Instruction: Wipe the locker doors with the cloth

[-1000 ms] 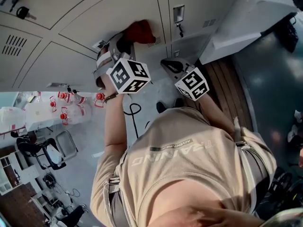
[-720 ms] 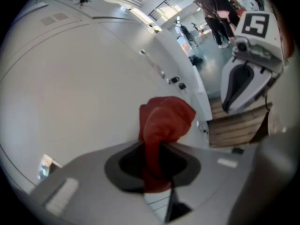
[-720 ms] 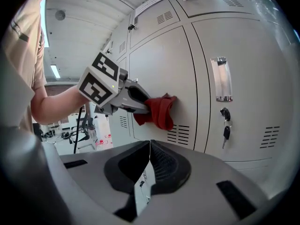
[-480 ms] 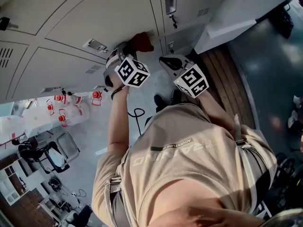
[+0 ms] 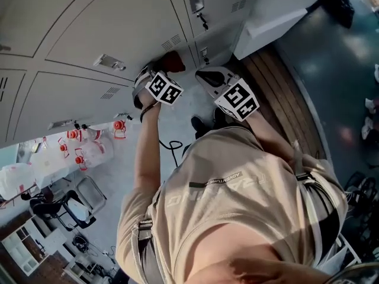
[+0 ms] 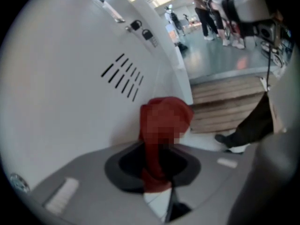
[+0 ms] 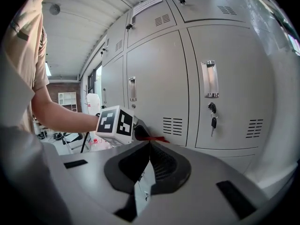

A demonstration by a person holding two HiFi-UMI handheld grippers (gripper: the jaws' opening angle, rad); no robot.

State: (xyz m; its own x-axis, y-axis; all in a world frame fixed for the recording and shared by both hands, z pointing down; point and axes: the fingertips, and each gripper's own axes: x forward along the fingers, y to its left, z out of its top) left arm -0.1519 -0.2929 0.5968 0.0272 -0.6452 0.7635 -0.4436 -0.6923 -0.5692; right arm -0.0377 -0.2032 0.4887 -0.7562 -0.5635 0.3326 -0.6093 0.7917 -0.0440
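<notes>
Looking steeply down past a beige shirt (image 5: 237, 200) across the lower half of the head view, with a bare forearm (image 5: 147, 147) reaching up the middle of the frame. Holding the left gripper (image 6: 158, 185) just above that, jaws pinched on the bunched lower end of a red cloth (image 6: 152, 165) at bottom centre of the left gripper view. Pressing the cloth's free upper part against a pale grey locker door (image 6: 70, 93), to the lower right of a slanted row of vent slots (image 6: 123, 76). Showing in the head view as a red patch at upper centre, against the door just past the left gripper's marker cube (image 5: 164, 87). Carrying nothing in the right gripper (image 7: 150, 148): jaws pressed together, off to the right of the cloth, near the lockers and clear of the cloth. Facing, in the right gripper view, a door with a recessed handle (image 7: 209, 78) and keys (image 7: 213, 118) hanging from its lock, right of centre. Farther off, a wooden platform (image 6: 225, 102) at the right of the left gripper view, a dark shoe (image 6: 232, 143) on the floor beside it, and red-capped bottles (image 5: 89, 147) at the left of the head view.
</notes>
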